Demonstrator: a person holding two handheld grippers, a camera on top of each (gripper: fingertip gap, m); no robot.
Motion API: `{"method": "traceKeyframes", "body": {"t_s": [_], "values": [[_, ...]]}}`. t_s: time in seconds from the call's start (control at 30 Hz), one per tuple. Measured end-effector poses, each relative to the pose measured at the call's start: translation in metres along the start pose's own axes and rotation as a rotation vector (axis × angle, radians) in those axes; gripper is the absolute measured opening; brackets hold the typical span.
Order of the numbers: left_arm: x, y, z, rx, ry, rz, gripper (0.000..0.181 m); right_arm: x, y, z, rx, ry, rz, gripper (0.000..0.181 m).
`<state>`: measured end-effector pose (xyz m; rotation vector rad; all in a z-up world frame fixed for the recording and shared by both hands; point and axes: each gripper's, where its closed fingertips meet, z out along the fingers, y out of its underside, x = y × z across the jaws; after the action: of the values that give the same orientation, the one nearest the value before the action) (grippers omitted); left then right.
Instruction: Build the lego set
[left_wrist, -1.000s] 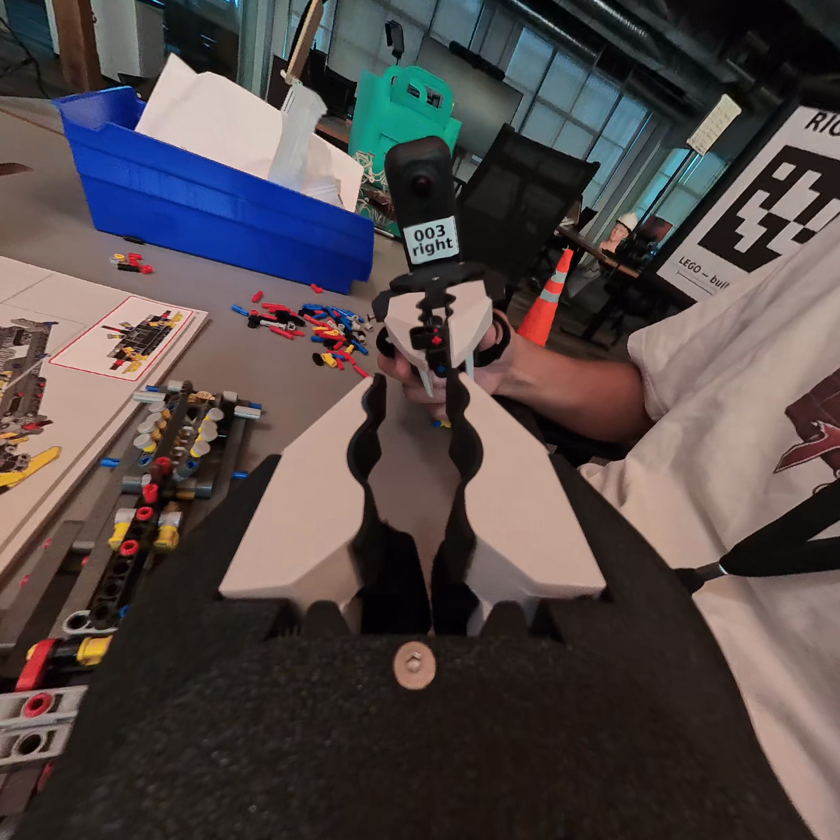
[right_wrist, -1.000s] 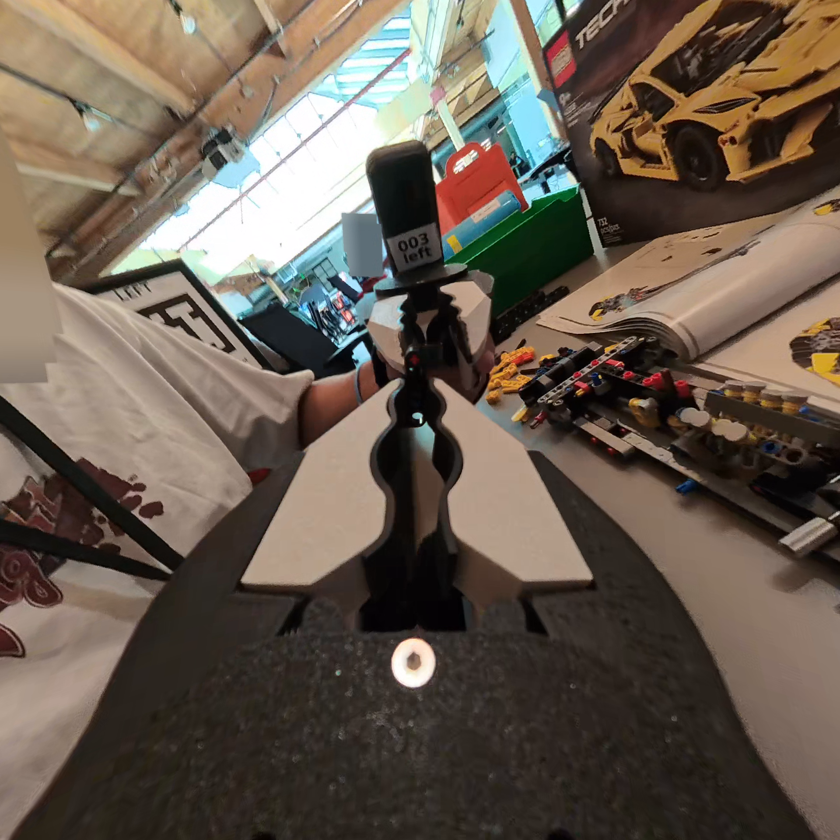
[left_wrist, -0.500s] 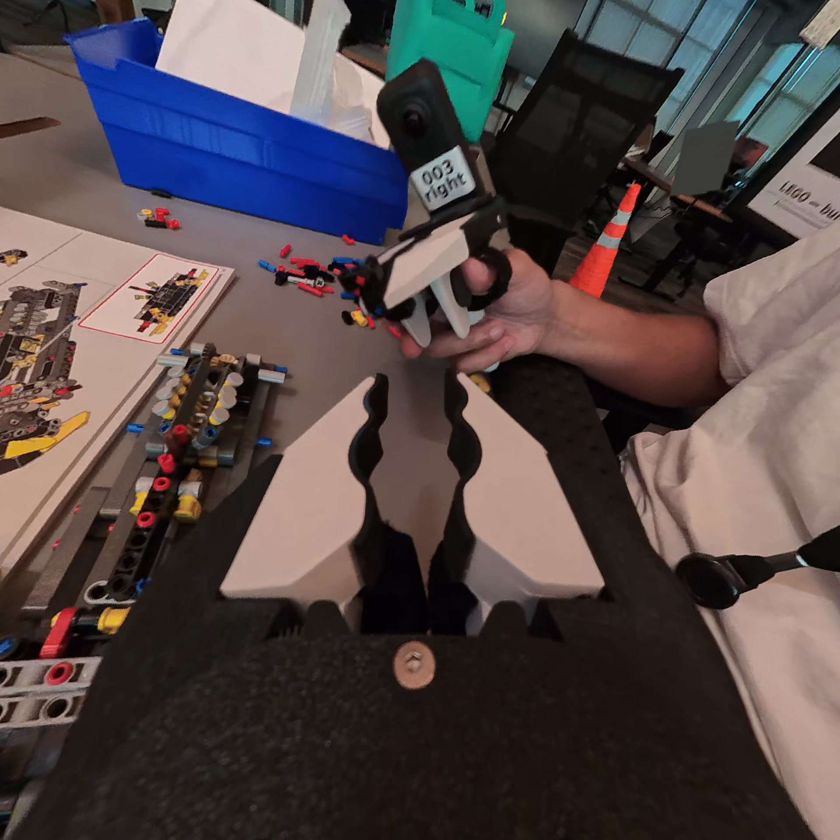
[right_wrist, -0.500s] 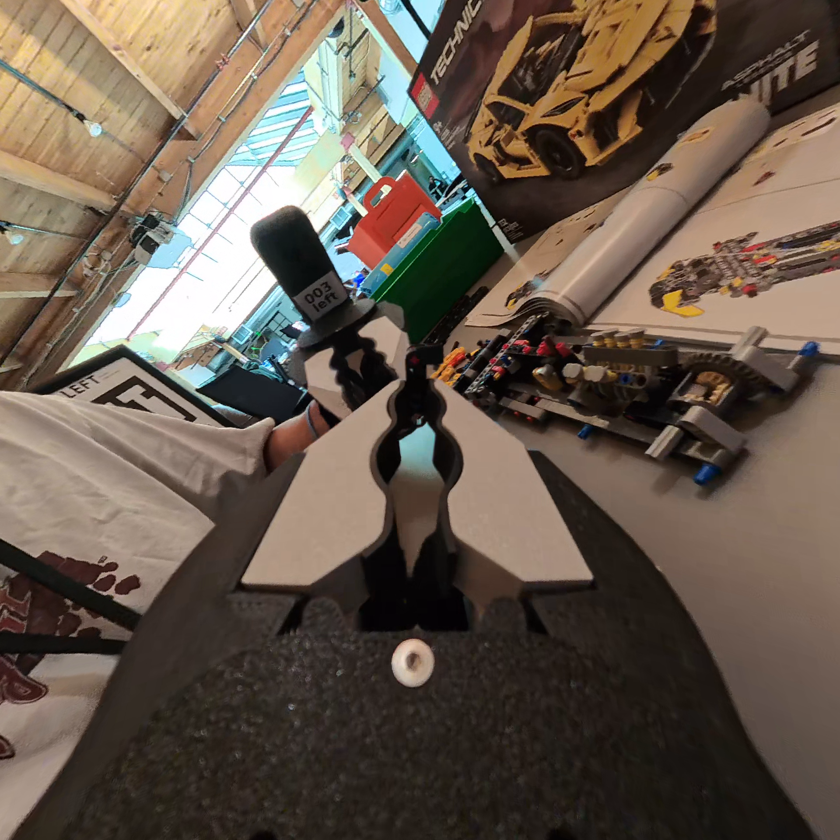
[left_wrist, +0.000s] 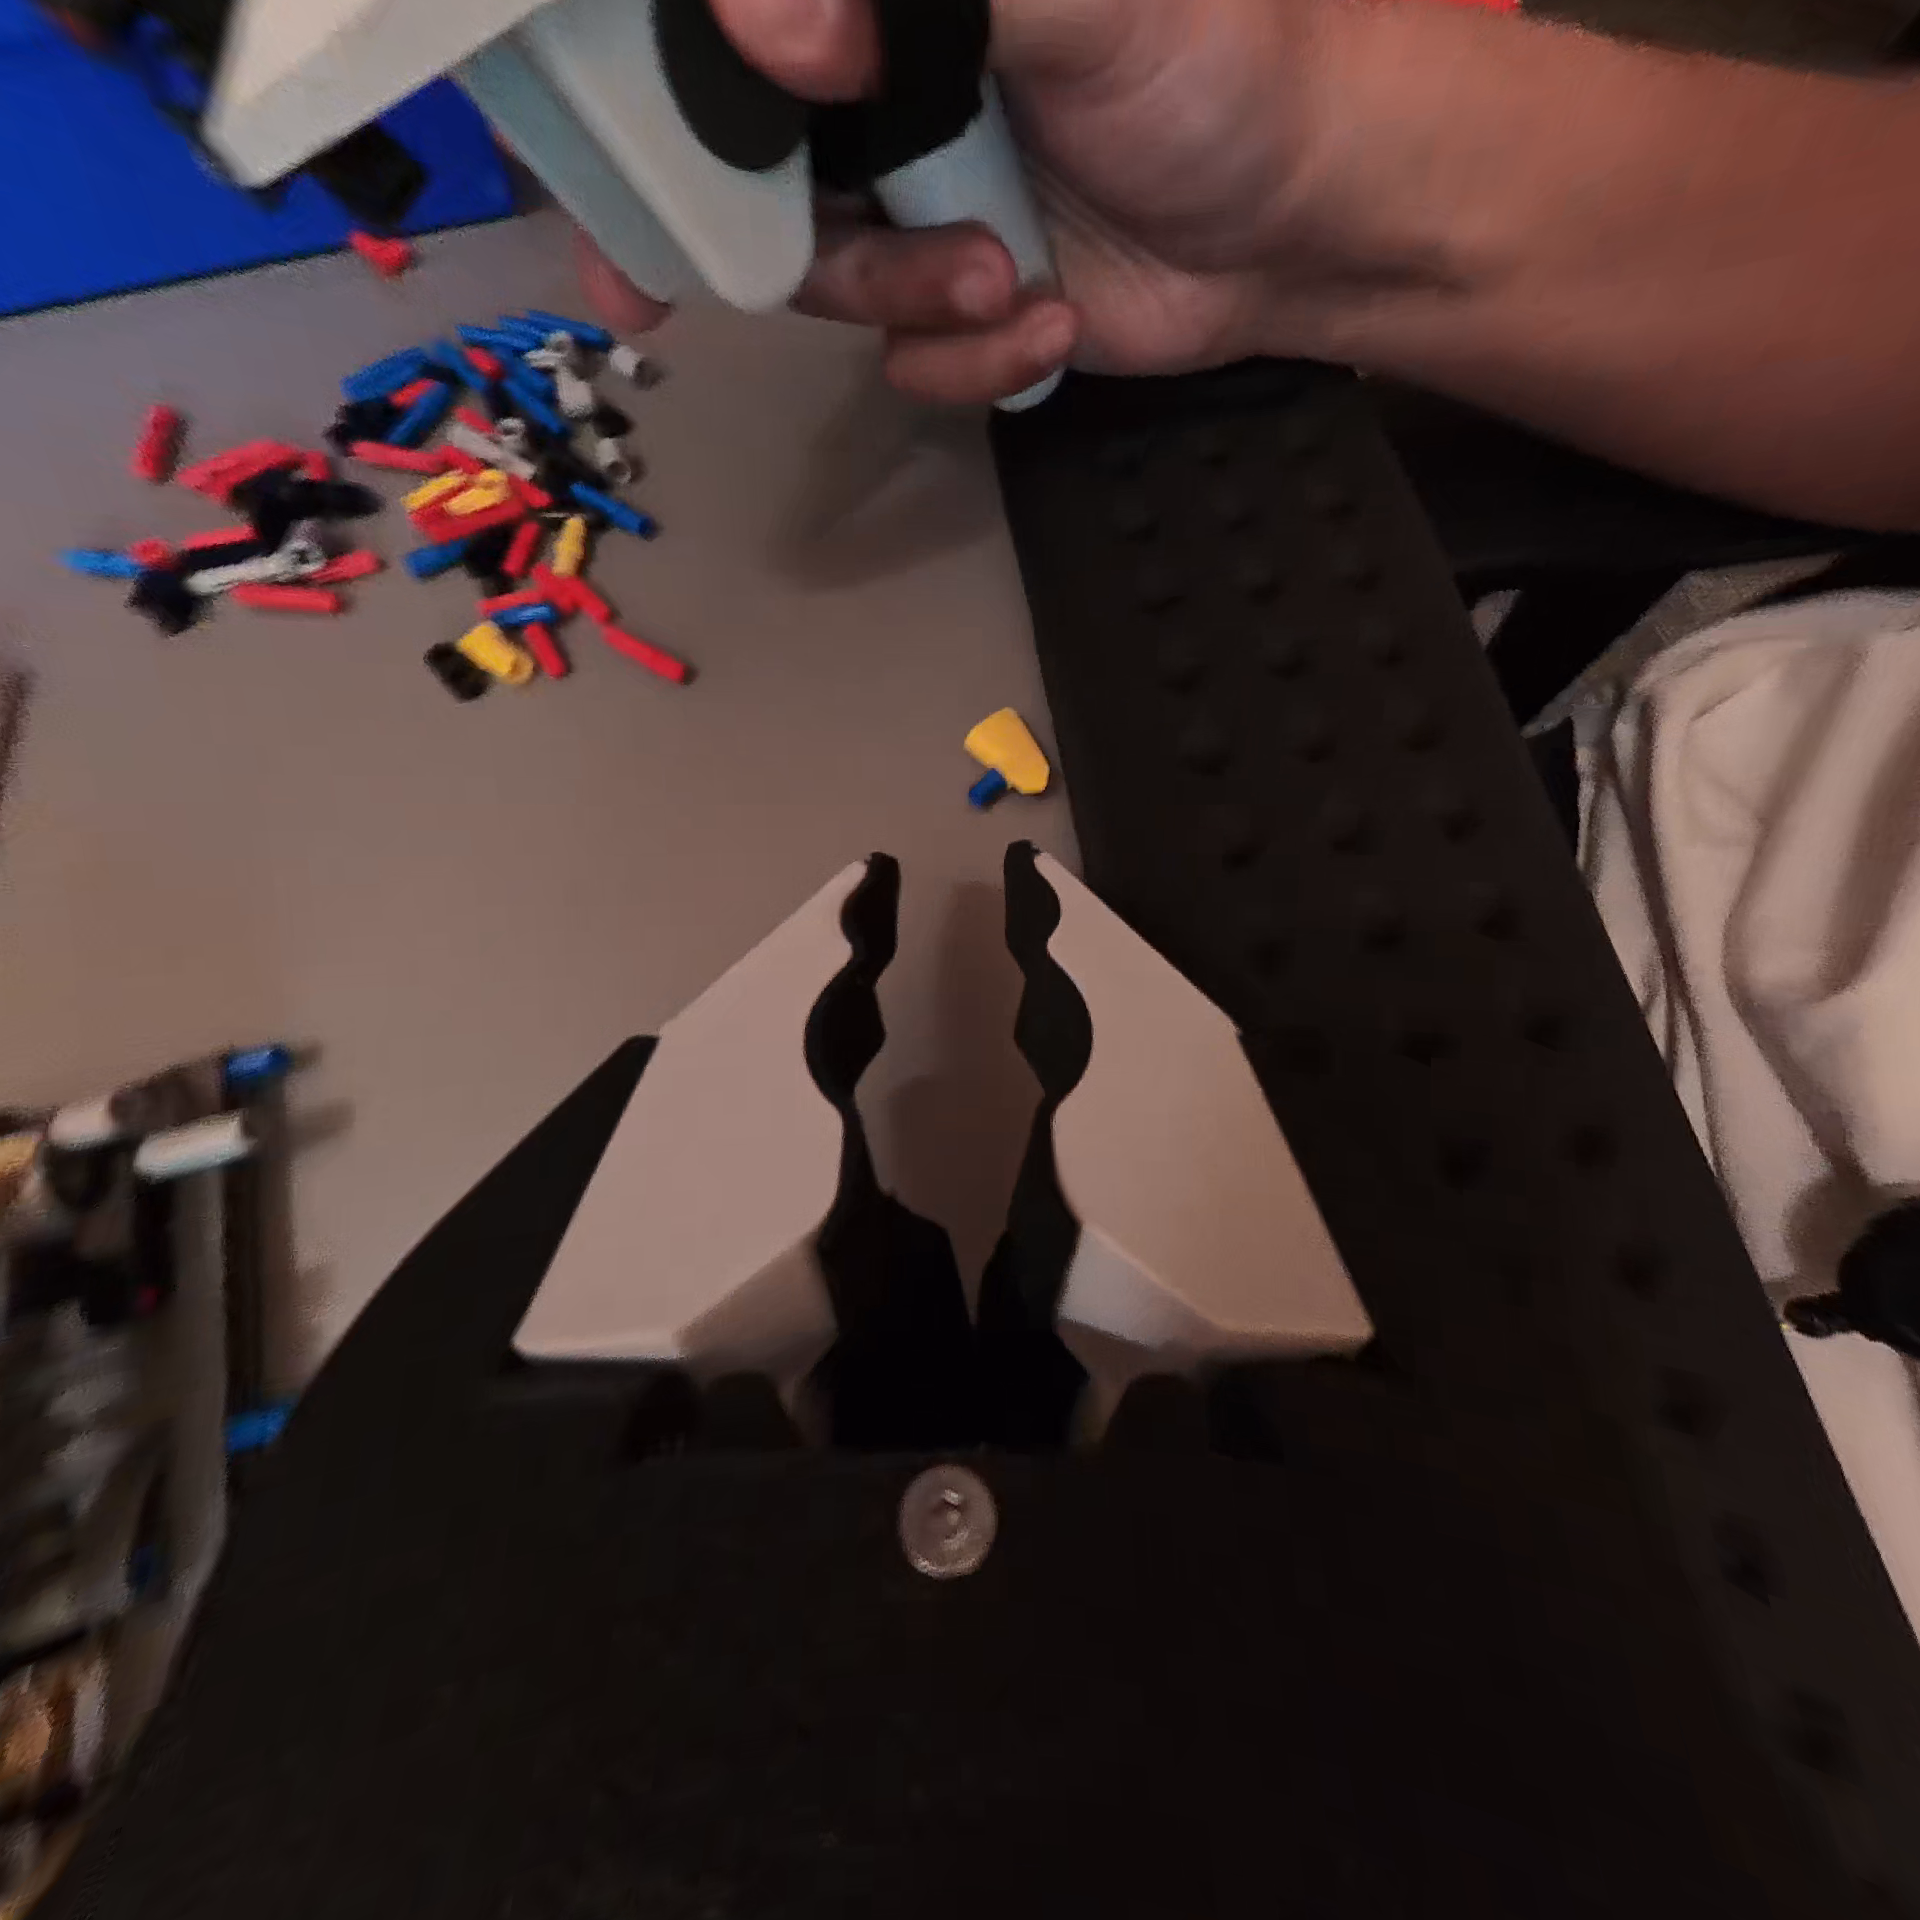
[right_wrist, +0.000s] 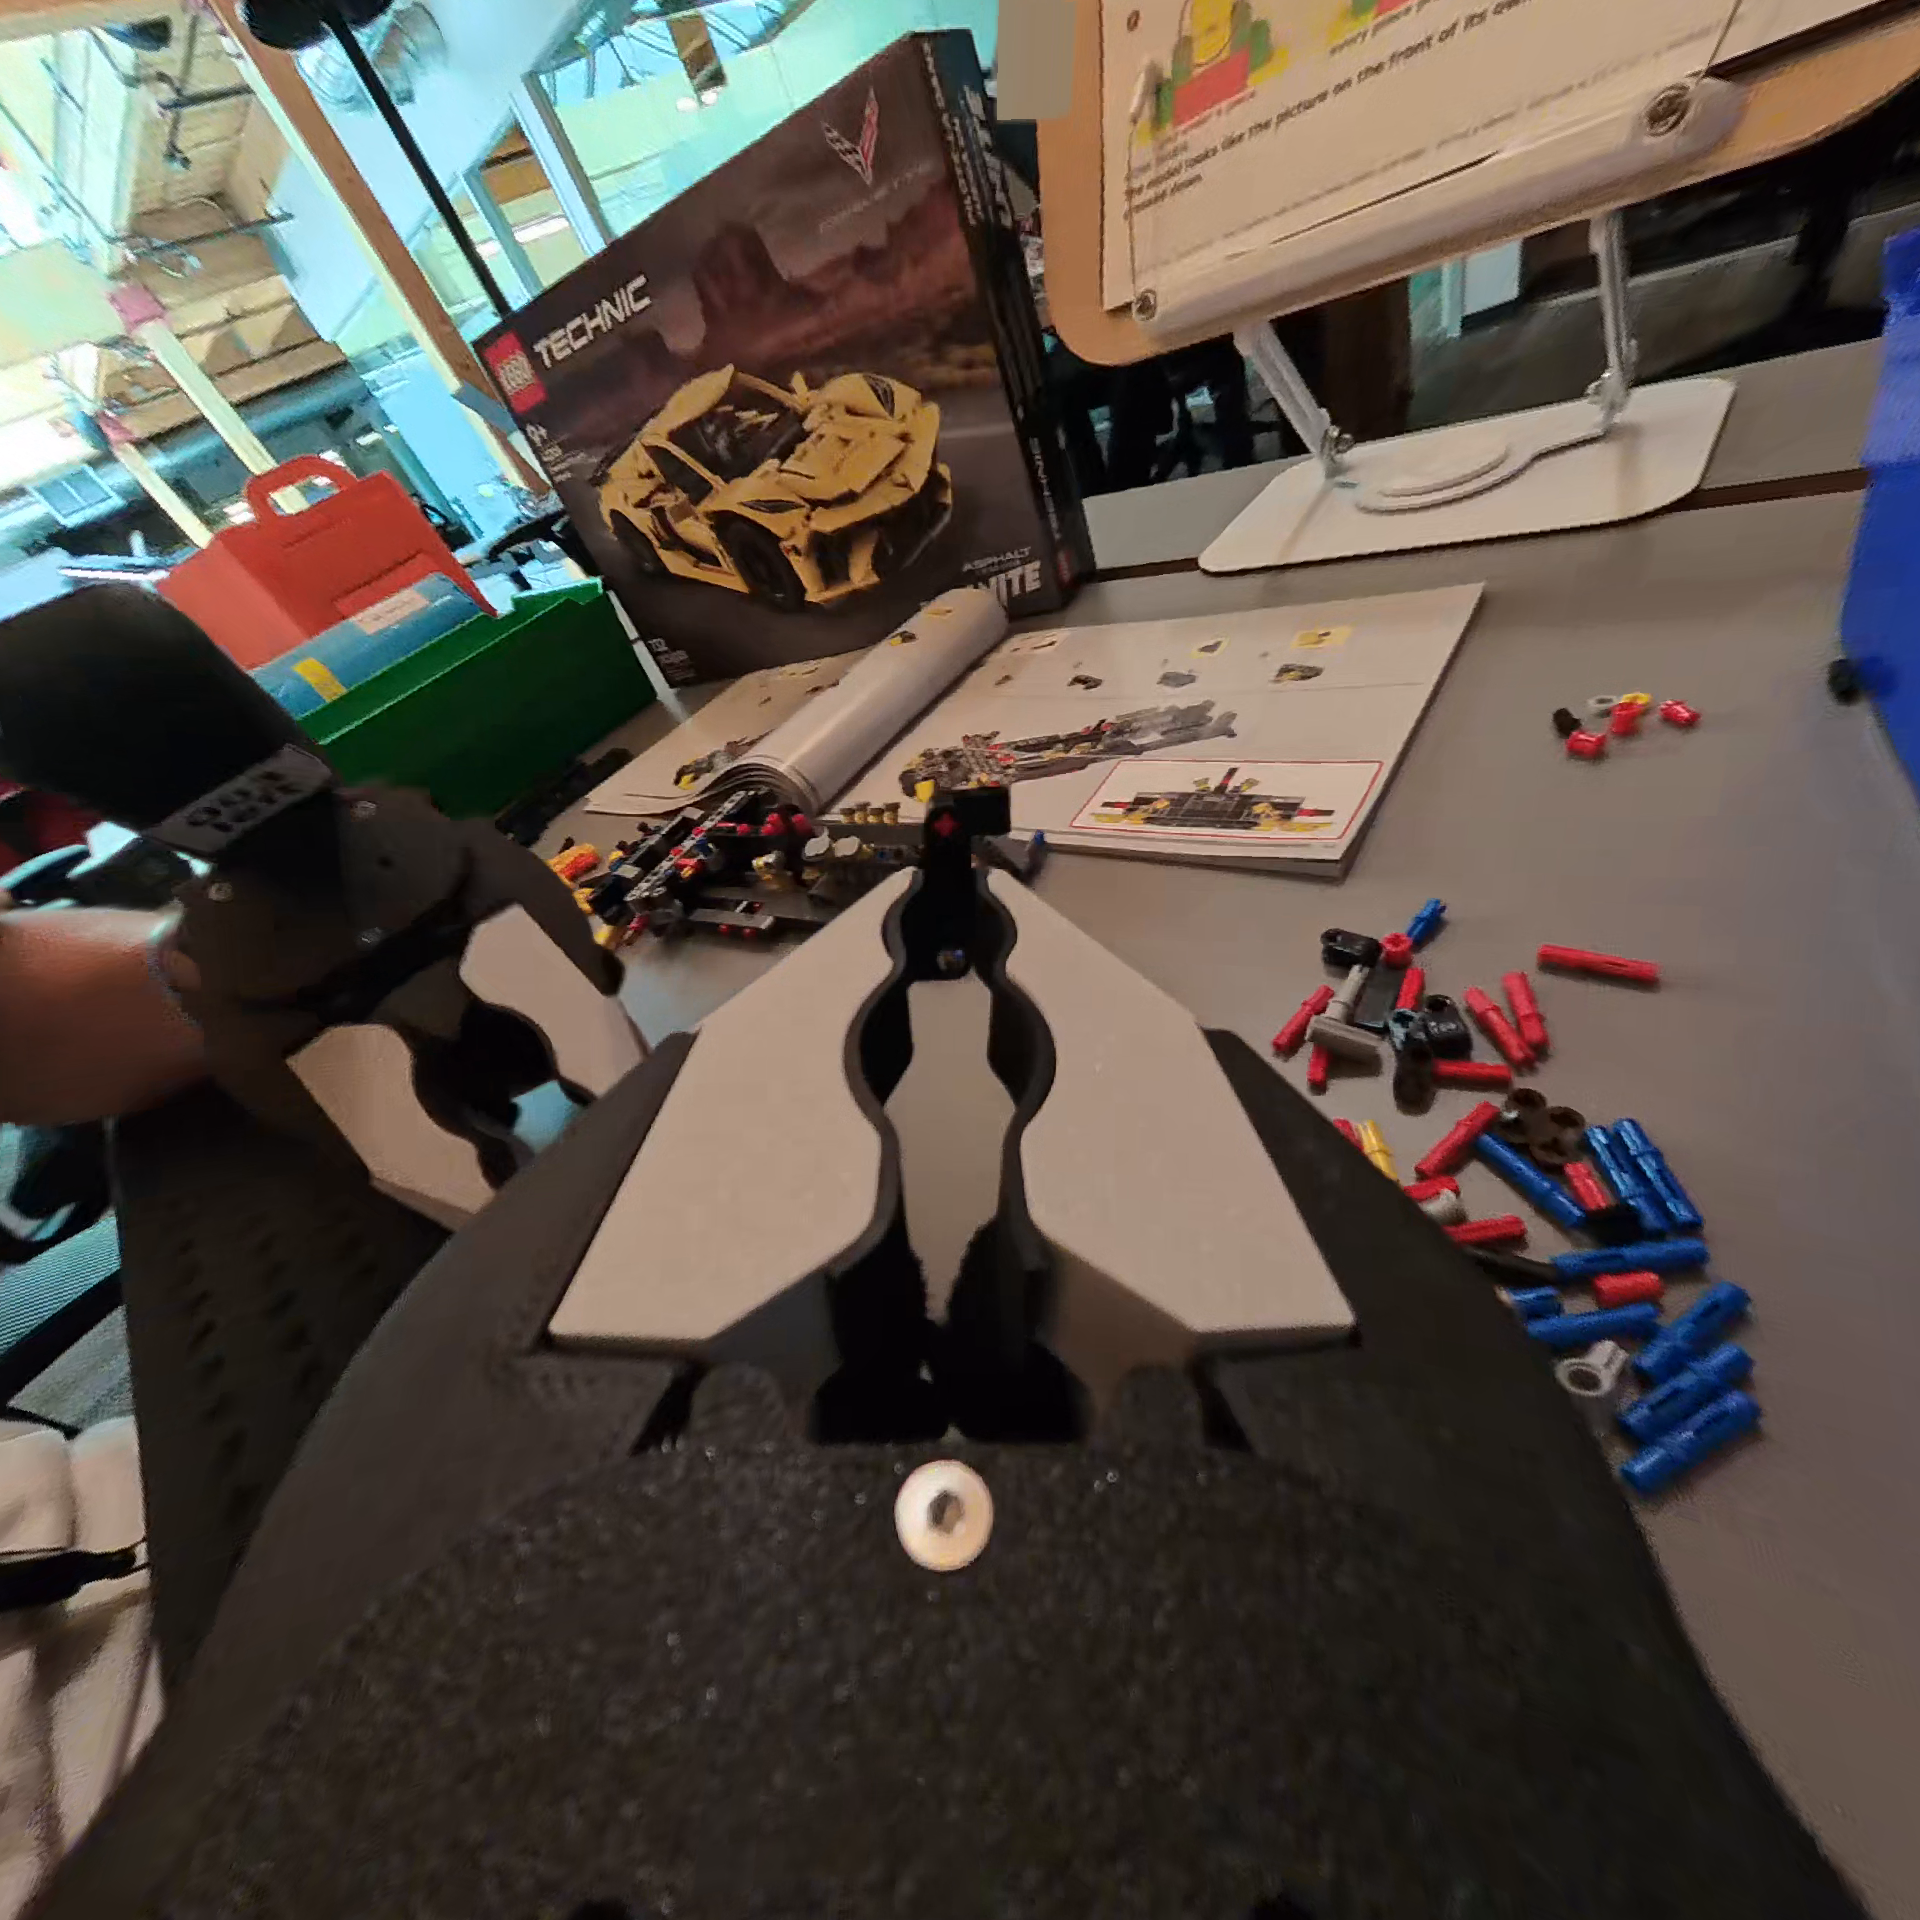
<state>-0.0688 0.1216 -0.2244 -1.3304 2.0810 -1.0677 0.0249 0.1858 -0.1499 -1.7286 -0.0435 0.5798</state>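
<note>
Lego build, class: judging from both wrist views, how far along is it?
Done: a partly built chassis lies by the open instruction booklet. In hand: the right gripper pinches a small black piece; the left gripper is open and empty. Left: many loose pins and a yellow piece.

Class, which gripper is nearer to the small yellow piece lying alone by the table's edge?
Left. The left gripper hovers open just short of the yellow piece; the right gripper, clamping a black piece, is farther off.

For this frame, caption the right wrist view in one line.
Right gripper shut on a black piece, above the table, with the chassis, manual and loose pins around.
</note>
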Motion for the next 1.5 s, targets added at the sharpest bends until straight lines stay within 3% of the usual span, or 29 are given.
{"method": "traceKeyframes", "body": {"t_s": [0.17, 0.4, 0.6, 0.77, 0.93, 1.03, 1.13, 1.27, 1.5], "values": [[0.011, -0.014, 0.027, -0.090, 0.117, -0.073, 0.021, 0.000, -0.003, -0.002, 0.026, -0.044, 0.031, 0.006], [-0.002, -0.001, 0.041, -0.173, 0.018, 0.045, 0.024, -0.008, 0.000, 0.002, 0.001, -0.064, -0.025, 0.006], [-0.044, 0.010, 0.019, -0.250, -0.152, 0.132, 0.022, -0.014, 0.003, 0.005, -0.018, -0.077, -0.059, 0.006], [-0.038, 0.007, 0.011, -0.230, -0.145, 0.096, 0.023, -0.011, 0.000, 0.004, 0.005, -0.087, -0.023, 0.006], [-0.025, 0.008, 0.023, -0.205, -0.110, -0.009, 0.022, -0.009, -0.002, 0.003, 0.017, -0.089, 0.000, 0.006], [-0.032, 0.012, 0.027, -0.219, -0.143, 0.023, 0.019, -0.009, -0.002, 0.003, 0.018, -0.090, -0.001, 0.006], [-0.035, 0.012, 0.027, -0.225, -0.120, 0.064, 0.004, -0.009, -0.002, 0.003, 0.017, -0.093, -0.001, 0.006], [-0.030, 0.005, 0.027, -0.171, -0.052, 0.108, 0.002, -0.010, -0.001, 0.004, 0.011, -0.098, 0.003, 0.006], [-0.035, 0.011, 0.018, -0.167, -0.053, 0.123, 0.001, -0.010, -0.001, 0.004, 0.010, -0.103, 0.007, 0.006]]}}
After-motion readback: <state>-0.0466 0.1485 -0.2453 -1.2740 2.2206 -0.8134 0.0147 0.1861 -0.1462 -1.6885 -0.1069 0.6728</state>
